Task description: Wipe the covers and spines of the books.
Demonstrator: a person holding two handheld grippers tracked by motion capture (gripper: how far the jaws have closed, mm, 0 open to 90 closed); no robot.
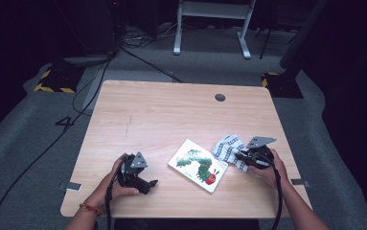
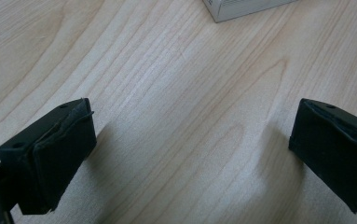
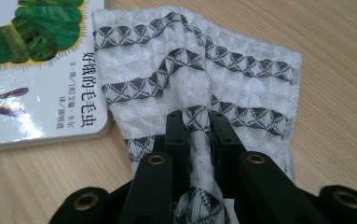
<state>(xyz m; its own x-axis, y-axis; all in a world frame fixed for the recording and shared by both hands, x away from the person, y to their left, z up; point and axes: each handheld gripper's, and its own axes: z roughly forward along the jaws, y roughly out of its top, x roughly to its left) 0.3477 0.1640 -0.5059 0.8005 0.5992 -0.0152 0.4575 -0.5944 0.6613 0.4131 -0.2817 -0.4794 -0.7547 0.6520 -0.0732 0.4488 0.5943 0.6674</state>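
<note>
A pale wood-grain table (image 1: 171, 115) with a round grommet hole (image 1: 220, 97) stands on grey carpet (image 1: 23, 124) in a dark room, cables (image 1: 90, 91) trailing to the far left and a white frame (image 1: 212, 19) beyond. Near right of centre lies a glossy white board book (image 1: 198, 165) showing a green caterpillar with a red head; its Chinese title reads 好饿的毛毛虫. Just right of it, touching, lies a white waffle-weave cloth (image 3: 195, 79) with grey diamond bands. The right claw (image 3: 197, 122) pinches a fold of the cloth. The left claw (image 2: 192, 149) is spread wide over bare wood at the near left.
</note>
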